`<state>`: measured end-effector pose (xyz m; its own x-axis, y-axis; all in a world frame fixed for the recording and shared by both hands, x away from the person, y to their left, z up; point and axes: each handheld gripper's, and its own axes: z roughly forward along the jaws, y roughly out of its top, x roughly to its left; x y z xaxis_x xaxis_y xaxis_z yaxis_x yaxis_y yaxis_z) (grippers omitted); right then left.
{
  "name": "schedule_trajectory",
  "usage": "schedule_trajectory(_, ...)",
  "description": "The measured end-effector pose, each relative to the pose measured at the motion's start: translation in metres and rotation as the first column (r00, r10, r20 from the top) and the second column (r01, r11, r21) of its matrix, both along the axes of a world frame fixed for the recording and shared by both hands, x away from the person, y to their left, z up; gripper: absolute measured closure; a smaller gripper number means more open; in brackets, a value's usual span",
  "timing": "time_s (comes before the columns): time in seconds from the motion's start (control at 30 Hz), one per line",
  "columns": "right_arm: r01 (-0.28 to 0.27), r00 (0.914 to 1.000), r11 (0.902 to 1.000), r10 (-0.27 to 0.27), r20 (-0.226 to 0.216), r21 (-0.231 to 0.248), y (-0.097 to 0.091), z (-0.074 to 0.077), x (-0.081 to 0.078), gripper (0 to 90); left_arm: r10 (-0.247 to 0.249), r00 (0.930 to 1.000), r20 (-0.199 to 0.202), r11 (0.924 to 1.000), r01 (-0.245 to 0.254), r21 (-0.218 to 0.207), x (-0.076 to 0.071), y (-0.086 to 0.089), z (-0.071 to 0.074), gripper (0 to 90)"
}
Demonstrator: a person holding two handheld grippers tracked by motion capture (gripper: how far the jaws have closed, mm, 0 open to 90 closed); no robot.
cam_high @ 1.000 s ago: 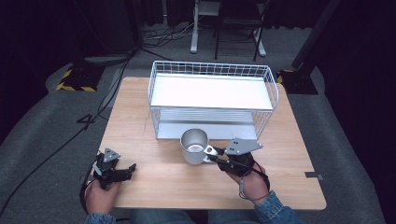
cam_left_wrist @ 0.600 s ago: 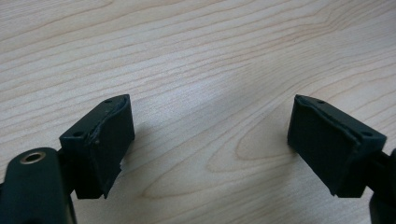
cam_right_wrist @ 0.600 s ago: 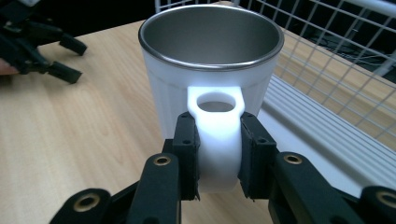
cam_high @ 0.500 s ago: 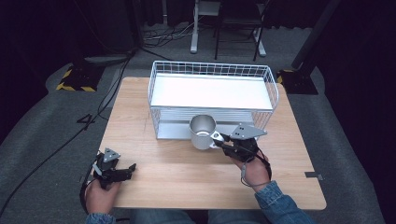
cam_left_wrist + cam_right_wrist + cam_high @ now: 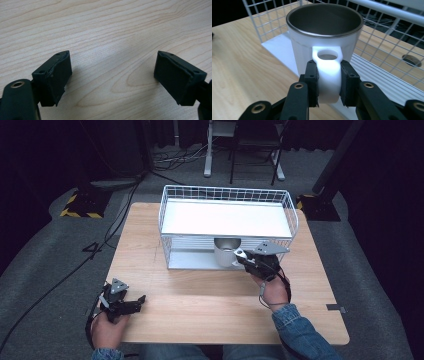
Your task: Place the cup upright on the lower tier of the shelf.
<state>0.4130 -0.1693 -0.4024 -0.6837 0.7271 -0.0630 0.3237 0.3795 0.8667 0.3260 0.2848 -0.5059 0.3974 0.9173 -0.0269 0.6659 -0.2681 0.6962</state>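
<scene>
mug (image 5: 324, 37) | handle clamped between right gripper (image 5: 327, 85) fingers | left gripper (image 5: 112, 80) fingers apart

Mug (image 5: 226, 251) top hidden under wire rack's (image 5: 227, 218) upper shelf.

The left hand (image 5: 107, 327) rests at about 7 o'clock, its left gripper (image 5: 131, 304) pointing toward 3 o'clock with jaws spread wide apart. The right hand (image 5: 274, 290), in a denim sleeve (image 5: 300, 332), reaches toward 11 o'clock; the right gripper (image 5: 328, 83) has its jaws clamped.
</scene>
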Motion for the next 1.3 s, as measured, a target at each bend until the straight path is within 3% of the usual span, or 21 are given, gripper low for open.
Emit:
schedule_trajectory(0.37, 0.087, 0.9962, 0.9961, -0.087, 0.013, -0.018, -0.006, -0.016, 0.025, 71.6, 0.001, 1.0000, 0.000, 1.0000, -0.001, 0.000, 0.000, 0.000, 0.000, 15.1)
schedule_trajectory(0.67, 0.142, 0.9898, 0.9899, -0.142, 0.009, 0.002, -0.008, -0.028, 0.038, 71.5, 0.000, 1.0000, 0.000, 1.0000, 0.000, -0.001, 0.000, 0.000, 0.000, 15.1)
schedule_trajectory(1.3, 0.176, 0.9844, 0.9838, -0.176, -0.005, 0.035, -0.009, -0.040, 0.042, 71.3, 0.001, 1.0000, -0.001, 1.0000, -0.001, 0.000, 0.000, 0.000, 0.000, 15.1)
